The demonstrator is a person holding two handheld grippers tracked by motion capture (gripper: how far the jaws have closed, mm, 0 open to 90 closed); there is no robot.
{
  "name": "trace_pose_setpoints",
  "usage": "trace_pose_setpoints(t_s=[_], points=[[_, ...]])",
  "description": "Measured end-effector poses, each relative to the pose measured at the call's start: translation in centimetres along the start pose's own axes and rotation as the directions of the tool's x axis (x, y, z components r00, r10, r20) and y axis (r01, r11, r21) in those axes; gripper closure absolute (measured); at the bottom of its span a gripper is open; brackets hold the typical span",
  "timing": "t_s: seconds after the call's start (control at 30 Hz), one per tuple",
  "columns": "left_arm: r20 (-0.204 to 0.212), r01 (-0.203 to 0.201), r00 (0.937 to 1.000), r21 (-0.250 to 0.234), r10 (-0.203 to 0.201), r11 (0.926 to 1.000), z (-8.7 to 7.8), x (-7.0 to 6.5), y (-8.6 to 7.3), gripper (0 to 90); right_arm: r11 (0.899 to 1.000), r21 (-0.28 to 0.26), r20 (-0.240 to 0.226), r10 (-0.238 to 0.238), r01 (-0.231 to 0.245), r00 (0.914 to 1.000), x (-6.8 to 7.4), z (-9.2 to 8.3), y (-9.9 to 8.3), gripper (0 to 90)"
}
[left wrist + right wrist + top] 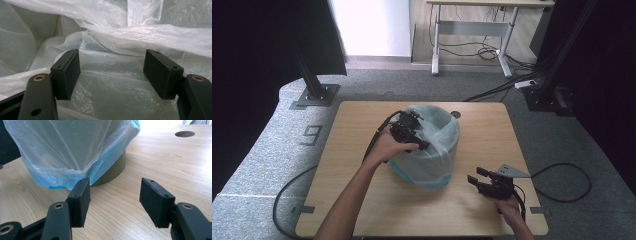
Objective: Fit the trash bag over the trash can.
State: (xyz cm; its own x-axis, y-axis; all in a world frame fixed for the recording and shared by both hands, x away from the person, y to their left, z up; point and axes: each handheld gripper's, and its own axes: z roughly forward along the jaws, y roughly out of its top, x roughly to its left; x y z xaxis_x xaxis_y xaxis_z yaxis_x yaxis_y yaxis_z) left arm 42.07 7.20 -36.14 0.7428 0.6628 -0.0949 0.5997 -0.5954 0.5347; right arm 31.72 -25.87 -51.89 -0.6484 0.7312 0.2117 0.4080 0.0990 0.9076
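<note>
The high view is looking forward and down from above the person's side, taking in the whole surface (362, 200) and the floor beyond. The left gripper view is sitting very close inside the plastic bag (150, 35), facing its crumpled folds. The right gripper view is looking low along the wood, near the bin (115, 167). All three are sharing the bag.

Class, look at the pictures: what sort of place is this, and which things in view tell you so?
Probably a lab or recording workspace, not a home: a wooden table on grey carpet, black frame posts bolted to floor plates, loose cables under a desk behind.
</note>
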Motion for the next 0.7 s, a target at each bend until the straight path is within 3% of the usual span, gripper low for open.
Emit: trace_pose_setpoints(t_s=[0.17,0.33,0.4,0.47,0.5,0.53,0.63,0.7], points=[[0.005,-0.007,1.0,-0.054,0.008,0.9985,-0.9,-0.3,-0.1,29.3,1.0,-0.001,0.0,-0.001,0.001,1.0,0.1,0.1,0.0,40.6],[0.012,-0.008,0.9999,-0.144,0.01,0.9896,-2.5,-0.7,-0.4,29.3,1.0,0.008,-0.001,-0.001,0.001,1.0,0.2,0.3,-0.1,40.6],[0.01,-0.007,0.9999,-0.18,0.009,0.9836,-3.2,-0.8,-0.7,29.3,1.0,0.008,-0.001,-0.002,0.002,1.0,0.2,0.3,-0.1,40.6],[0.004,0.0,1.0,-0.237,0.0,0.9716,-4.1,-0.9,-1.3,29.4,1.0,0.007,0.001,0.0,0.0,1.0,0.1,0.3,-0.1,40.6],[0.004,0.0,1.0,-0.237,0.0,0.9716,-4.1,-0.9,-1.3,29.4,1.0,0.007,0.001,0.0,0.0,1.0,0.1,0.3,-0.1,40.6],[-0.004,0.007,1.0,-0.28,-0.008,0.96,-4.7,-0.9,-1.9,29.4,1.0,0.006,0.002,0.0,0.0,1.0,0.1,0.2,-0.1,40.6],[-0.01,0.012,0.9998,-0.334,-0.017,0.9425,-5.4,-1.0,-2.9,29.3,1.0,0.0,0.004,0.003,-0.003,1.0,0.1,0.1,-0.1,40.6],[-0.012,0.012,0.9998,-0.344,-0.017,0.9387,-5.6,-1.0,-3.2,29.3,1.0,0.001,0.005,0.002,-0.002,1.0,0.1,0.1,-0.1,40.6]])
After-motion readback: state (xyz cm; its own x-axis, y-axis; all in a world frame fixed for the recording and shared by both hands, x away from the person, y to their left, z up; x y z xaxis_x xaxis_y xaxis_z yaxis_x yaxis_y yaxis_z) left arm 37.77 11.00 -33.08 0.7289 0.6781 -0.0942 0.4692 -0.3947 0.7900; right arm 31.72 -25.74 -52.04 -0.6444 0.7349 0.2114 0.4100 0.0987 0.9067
